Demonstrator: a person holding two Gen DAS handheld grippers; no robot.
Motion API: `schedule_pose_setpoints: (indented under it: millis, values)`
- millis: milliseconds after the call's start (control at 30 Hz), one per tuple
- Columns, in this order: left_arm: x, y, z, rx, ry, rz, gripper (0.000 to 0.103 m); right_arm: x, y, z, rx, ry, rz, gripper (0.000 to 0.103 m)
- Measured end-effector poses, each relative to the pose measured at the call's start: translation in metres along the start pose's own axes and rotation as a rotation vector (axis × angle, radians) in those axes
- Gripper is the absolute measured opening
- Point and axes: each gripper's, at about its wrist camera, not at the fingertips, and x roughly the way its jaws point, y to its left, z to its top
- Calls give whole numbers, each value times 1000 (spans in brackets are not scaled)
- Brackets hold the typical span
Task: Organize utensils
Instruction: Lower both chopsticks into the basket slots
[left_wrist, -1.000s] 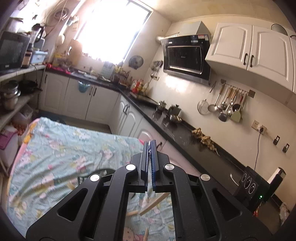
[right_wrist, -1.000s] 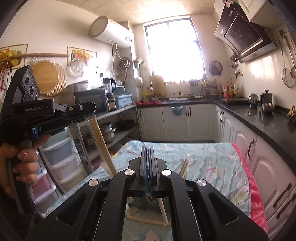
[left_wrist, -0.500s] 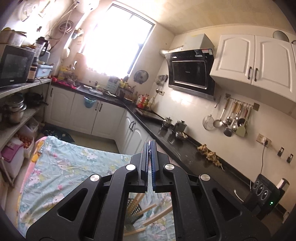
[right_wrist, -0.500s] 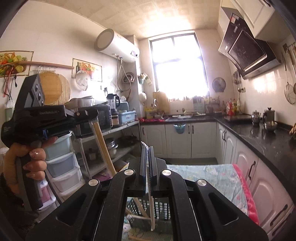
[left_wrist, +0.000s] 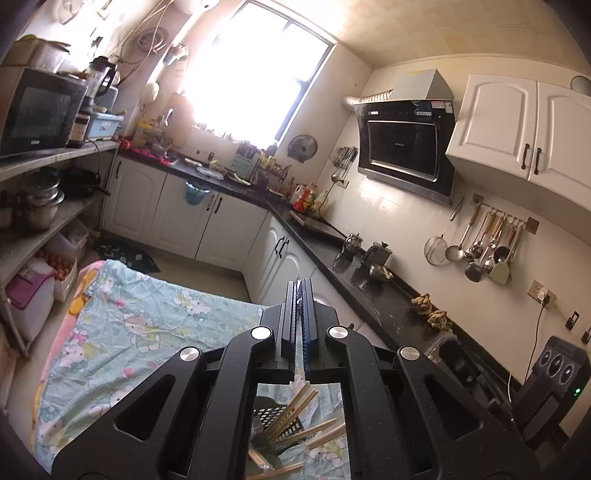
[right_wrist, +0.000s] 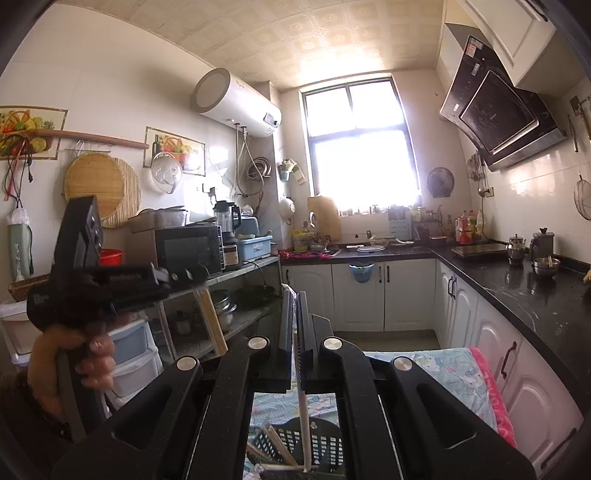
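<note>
My right gripper (right_wrist: 294, 291) is shut on a thin white chopstick (right_wrist: 303, 428) that hangs straight down into a black perforated utensil basket (right_wrist: 317, 443). The basket holds several wooden chopsticks (right_wrist: 275, 445). My left gripper (right_wrist: 192, 276) shows at the left of the right wrist view, held by a hand, shut on a wooden chopstick pair (right_wrist: 212, 321) that slants downward. In the left wrist view my left gripper (left_wrist: 300, 284) has its jaws together, and the basket (left_wrist: 275, 421) with wooden chopsticks (left_wrist: 291, 410) lies below it on the floral cloth (left_wrist: 140, 332).
The cloth-covered table has a pink edge (right_wrist: 491, 391) on the right. White cabinets and a black countertop (right_wrist: 517, 288) run along the right. A shelf unit with a microwave (right_wrist: 184, 249) and pots stands at the left. More loose chopsticks (left_wrist: 325, 434) lie by the basket.
Both grippers have risen and tilted up, so less of the table shows. The white chopstick in my right gripper now hangs into the basket. My left gripper still holds its wooden chopsticks.
</note>
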Motion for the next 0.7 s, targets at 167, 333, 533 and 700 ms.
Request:
schedule_pose_setpoints:
  millis: [167, 333, 533, 700]
  values:
    - [14, 9, -9, -19, 25, 1, 1, 20, 2, -8, -9, 28, 3, 3]
    - [27, 13, -20, -19, 50, -1, 1, 38, 4, -23, -9, 64, -7, 3]
    - [40, 17, -35, -21, 75, -7, 1, 58, 1, -39, 8, 97, -21, 3]
    - [48, 20, -46, -11, 96, -7, 1, 67, -2, -50, 14, 112, -26, 3]
